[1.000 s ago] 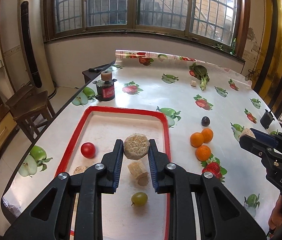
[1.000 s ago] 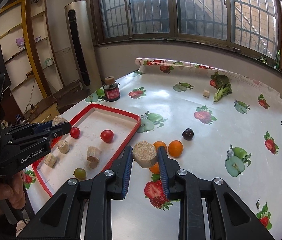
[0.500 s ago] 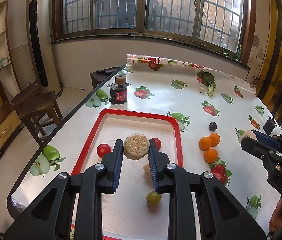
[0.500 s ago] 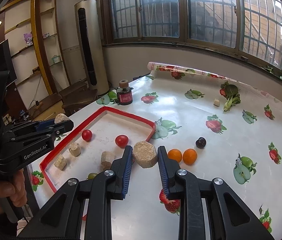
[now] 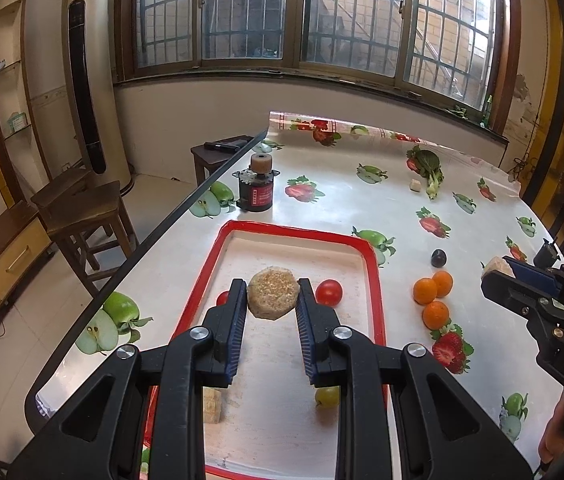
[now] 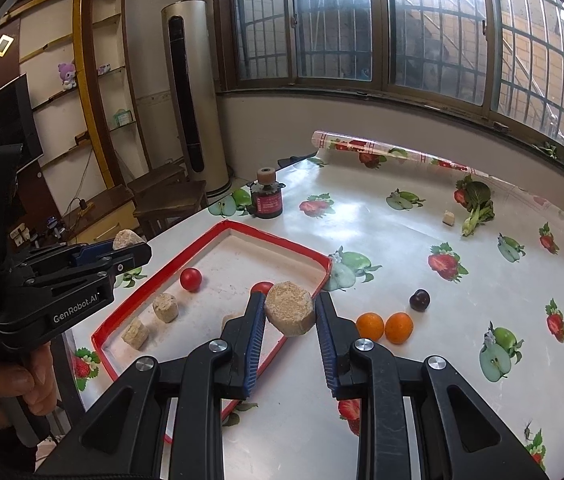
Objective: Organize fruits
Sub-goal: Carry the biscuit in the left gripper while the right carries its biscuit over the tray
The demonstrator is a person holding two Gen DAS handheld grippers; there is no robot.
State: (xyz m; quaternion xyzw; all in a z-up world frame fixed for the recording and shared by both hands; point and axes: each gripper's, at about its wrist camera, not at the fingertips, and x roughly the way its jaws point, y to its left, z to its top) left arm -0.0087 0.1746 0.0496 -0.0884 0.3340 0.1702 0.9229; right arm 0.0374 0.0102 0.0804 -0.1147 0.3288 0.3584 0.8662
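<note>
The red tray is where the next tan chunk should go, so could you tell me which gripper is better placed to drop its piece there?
Left. The left gripper holds its tan chunk over the red tray; the right gripper sits nearer its rim.

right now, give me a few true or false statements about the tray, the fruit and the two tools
1. Each tool holds a beige puck. True: the left tool and the right tool are both shut on a puck.
2. The three oranges sit in the red tray. False: they lie on the tablecloth, right of the tray.
3. A green grape lies in the tray. True.
4. The dark plum is in the tray. False: it sits on the tablecloth beyond the oranges.
5. The tray holds no tomatoes. False: a red tomato lies in it.
</note>
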